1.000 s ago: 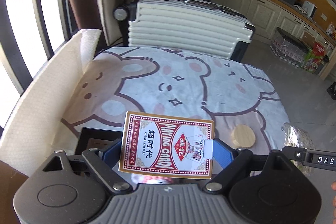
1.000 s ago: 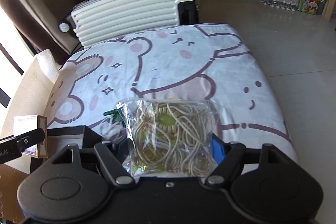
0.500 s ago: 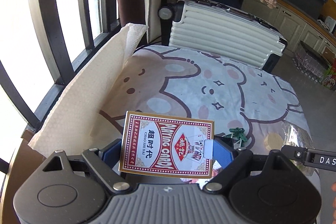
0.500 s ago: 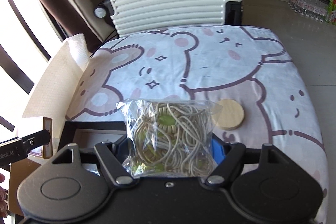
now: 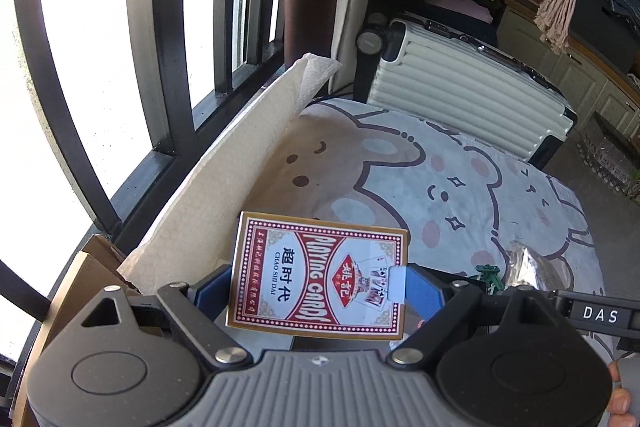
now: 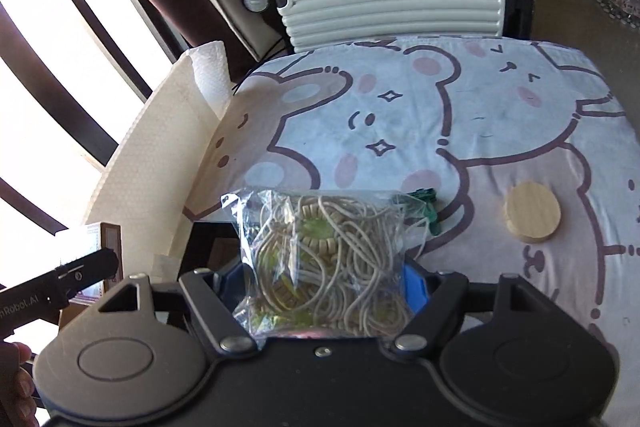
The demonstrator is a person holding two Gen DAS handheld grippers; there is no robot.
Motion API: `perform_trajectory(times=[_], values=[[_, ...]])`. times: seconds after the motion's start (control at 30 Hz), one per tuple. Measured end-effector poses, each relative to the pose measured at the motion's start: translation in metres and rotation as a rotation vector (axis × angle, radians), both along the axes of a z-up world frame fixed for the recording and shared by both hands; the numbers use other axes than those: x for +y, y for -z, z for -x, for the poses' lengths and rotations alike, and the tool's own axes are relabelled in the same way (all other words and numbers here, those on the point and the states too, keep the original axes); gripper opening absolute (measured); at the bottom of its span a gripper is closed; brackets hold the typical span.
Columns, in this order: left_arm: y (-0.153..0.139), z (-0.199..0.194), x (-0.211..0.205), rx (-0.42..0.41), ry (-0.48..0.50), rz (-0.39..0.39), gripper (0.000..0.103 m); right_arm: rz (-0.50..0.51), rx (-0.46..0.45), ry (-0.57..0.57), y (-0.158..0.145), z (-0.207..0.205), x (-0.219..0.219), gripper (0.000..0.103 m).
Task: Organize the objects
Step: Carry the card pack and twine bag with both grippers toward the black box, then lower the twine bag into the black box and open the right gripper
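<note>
My left gripper is shut on a red playing-card box and holds it up above the near left of the table; its edge shows in the right wrist view. My right gripper is shut on a clear bag of beige cords, also held up above the near edge. A round wooden coaster and a small green clip lie on the bear-print tablecloth. A dark open box sits under the grippers, mostly hidden.
A white ribbed suitcase stands behind the table. A white paper sheet leans along the table's left side by the barred window. Brown cardboard sits at the near left. Cabinets line the far right.
Both grippers have swung left and risen, each keeping its object. The window bars now fill more of the left wrist view, and the coaster and green clip have come into the right wrist view.
</note>
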State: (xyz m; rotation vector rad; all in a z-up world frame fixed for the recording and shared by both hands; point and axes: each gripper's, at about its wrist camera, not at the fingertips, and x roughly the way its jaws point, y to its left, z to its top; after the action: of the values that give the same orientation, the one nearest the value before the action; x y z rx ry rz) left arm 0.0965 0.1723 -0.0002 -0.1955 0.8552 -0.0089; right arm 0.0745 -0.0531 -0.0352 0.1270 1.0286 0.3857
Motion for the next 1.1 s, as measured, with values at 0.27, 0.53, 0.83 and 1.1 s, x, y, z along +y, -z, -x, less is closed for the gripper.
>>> perform_trajectory(times=[0.27,0.53,0.83,1.1], values=[[-0.002,-0.002,0.022,-0.045,-0.050,0.024,0.090,-0.025,0.056,-0.045,0.022,-0.006,0.044,0.077],[0.008,-0.011,0.037,-0.034,-0.074,0.044,0.090,-0.014,0.134,-0.079,0.057,-0.018,0.090,0.077],[0.018,-0.025,0.051,-0.014,-0.083,0.041,0.090,0.003,0.221,-0.047,0.096,-0.037,0.118,0.080],[0.030,-0.034,0.047,0.018,-0.063,0.027,0.090,-0.038,0.253,-0.028,0.089,-0.046,0.105,0.096]])
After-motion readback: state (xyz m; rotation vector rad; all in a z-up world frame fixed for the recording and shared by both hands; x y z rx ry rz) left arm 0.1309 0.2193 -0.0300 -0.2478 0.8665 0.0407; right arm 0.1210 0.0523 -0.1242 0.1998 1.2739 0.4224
